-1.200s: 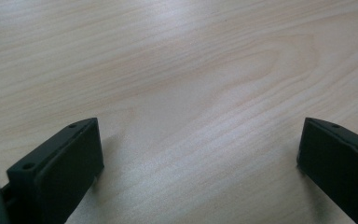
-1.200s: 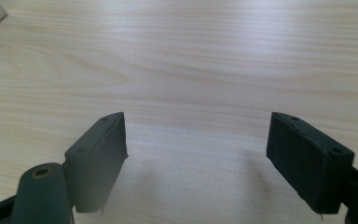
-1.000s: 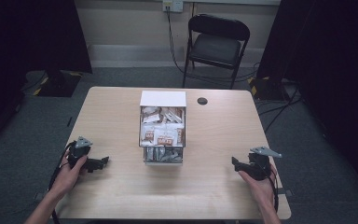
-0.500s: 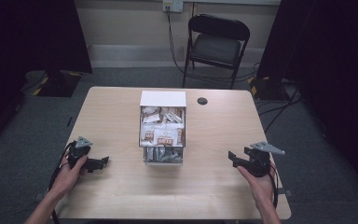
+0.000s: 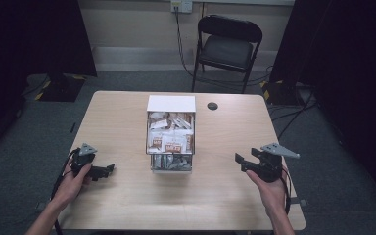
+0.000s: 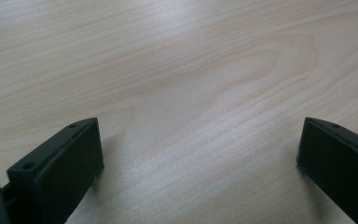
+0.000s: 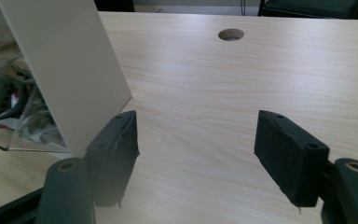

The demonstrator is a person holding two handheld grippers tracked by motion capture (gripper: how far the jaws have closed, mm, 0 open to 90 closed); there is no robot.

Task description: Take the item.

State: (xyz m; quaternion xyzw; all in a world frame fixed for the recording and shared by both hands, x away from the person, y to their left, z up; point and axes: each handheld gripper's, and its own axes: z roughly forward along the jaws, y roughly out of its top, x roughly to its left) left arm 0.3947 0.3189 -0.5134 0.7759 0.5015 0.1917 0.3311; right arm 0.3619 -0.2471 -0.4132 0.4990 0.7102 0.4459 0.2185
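- The left gripper [image 5: 108,171] rested on the desk [image 5: 127,122] near its left edge, jaws apart, nothing between them.
- The right gripper [image 5: 240,163], near the right edge, had been closing slightly; its jaws stood apart and empty.
- The clear packet box [image 5: 171,139] stood mid-desk, between both grippers.

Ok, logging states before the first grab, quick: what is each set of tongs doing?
Left tongs: open, nothing held.
Right tongs: open, nothing held, jaws just closing slightly.
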